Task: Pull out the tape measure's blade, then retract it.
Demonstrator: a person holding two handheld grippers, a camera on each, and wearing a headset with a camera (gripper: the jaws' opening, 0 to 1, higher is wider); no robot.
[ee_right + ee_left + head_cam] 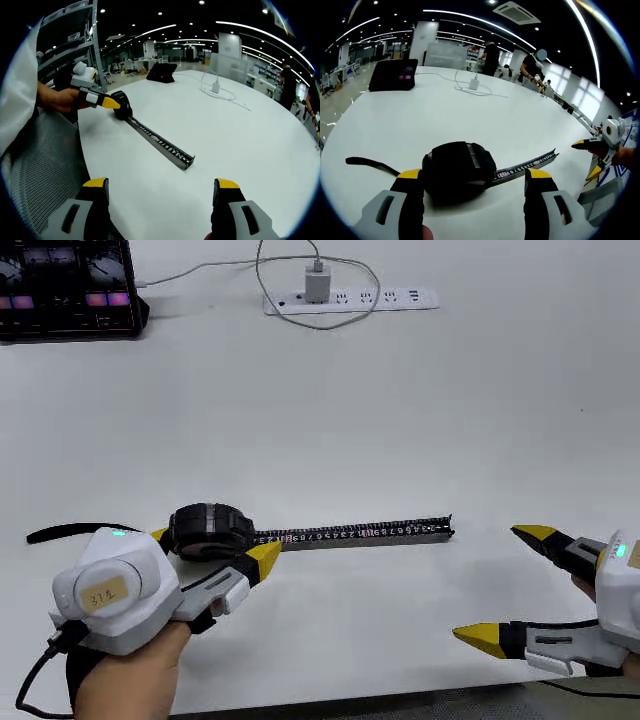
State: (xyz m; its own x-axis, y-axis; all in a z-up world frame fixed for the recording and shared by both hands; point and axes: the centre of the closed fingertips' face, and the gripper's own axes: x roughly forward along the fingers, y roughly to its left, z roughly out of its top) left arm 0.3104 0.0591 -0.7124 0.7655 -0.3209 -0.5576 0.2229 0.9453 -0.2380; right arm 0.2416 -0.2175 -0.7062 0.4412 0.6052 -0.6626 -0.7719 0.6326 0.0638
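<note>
The left gripper (473,176) straddles the tape measure case (459,170), jaws apart and perhaps brushing it. The blade (360,532) lies extended along the table (400,420), pointing toward the right gripper (505,585), whose spread jaws sit near the blade's tip but apart from it.

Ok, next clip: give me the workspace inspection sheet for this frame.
Surface: white table, plain and flat.
Job's things: tape measure case lying on the table; blade pulled out flat to the right; black strap trailing left.
Clutter: dark tablet with lit screen, far left; power strip with white charger.
Grippers: left gripper open, jaws either side of the case; right gripper open, apart from the blade tip.
Cables: white cable looping by the charger; black cable off the left gripper.
Surroundings: large hall, people beyond the table, shelving.
</note>
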